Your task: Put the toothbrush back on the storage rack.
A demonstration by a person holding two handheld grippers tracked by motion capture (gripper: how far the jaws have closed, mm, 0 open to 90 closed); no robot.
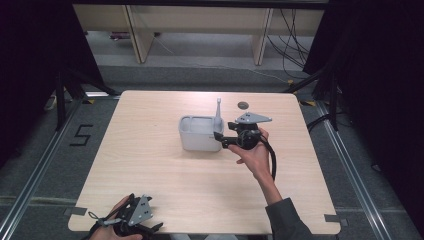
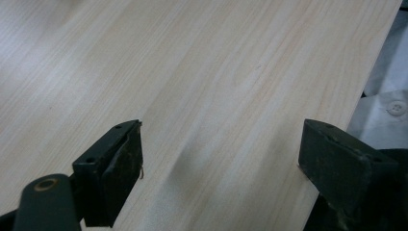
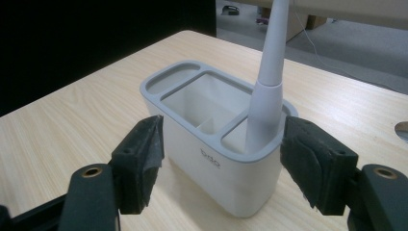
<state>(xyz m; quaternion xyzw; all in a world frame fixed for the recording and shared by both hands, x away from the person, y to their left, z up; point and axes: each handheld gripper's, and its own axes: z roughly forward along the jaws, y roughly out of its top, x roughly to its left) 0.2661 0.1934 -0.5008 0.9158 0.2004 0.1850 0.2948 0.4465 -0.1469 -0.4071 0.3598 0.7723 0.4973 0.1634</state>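
A white rectangular plastic caddy with a grey rim and three compartments (image 1: 200,133) stands mid-way across the pale wood worktop (image 1: 150,165). A grey-white tapered handle (image 3: 269,82) stands upright in its end compartment. The right hand-held gripper (image 3: 221,159) hovers beside that end, jaws spread wide, holding nothing. The left hand-held gripper (image 2: 221,163) rests at the near edge, likewise agape and empty. A small dark round disc (image 1: 243,105) lies beyond the caddy.

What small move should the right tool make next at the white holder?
Probably ease the right tool forward, then close: its jaws stand open on either side of the holder's near end, not yet touching. Watch the white handle standing in the end compartment. The left tool is parked, open.
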